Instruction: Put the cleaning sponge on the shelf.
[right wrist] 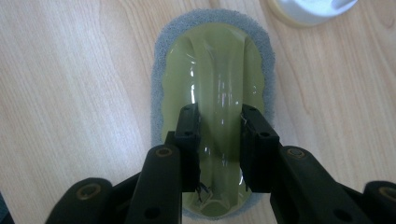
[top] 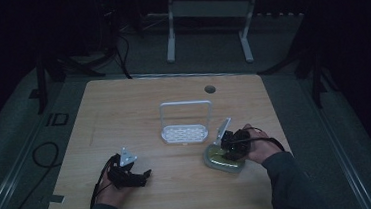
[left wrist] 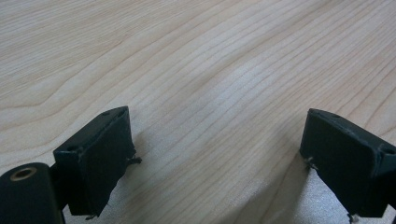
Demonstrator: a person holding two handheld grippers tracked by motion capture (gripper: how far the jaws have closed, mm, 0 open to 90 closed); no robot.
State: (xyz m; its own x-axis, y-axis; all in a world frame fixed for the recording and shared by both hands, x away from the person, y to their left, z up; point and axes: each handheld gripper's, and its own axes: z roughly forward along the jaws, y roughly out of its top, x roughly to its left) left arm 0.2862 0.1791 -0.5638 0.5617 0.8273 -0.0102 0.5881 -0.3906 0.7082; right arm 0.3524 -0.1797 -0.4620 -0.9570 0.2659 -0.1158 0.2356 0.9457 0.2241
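Right gripper's fingers clamped on the scrubber's handle ridge.

The scrubber (right wrist: 212,70), an olive-green plastic top on a grey sponge pad, lies flat on the wooden surface (top: 124,114) near its right front. The right gripper (right wrist: 219,144) comes straight down on it, its fingers narrowed onto the raised ridge along the top. Just behind stands a white rack (top: 185,124). Well apart to the left, the left gripper (top: 146,175) rests low over bare wood, its fingers spread wide and holding nothing.
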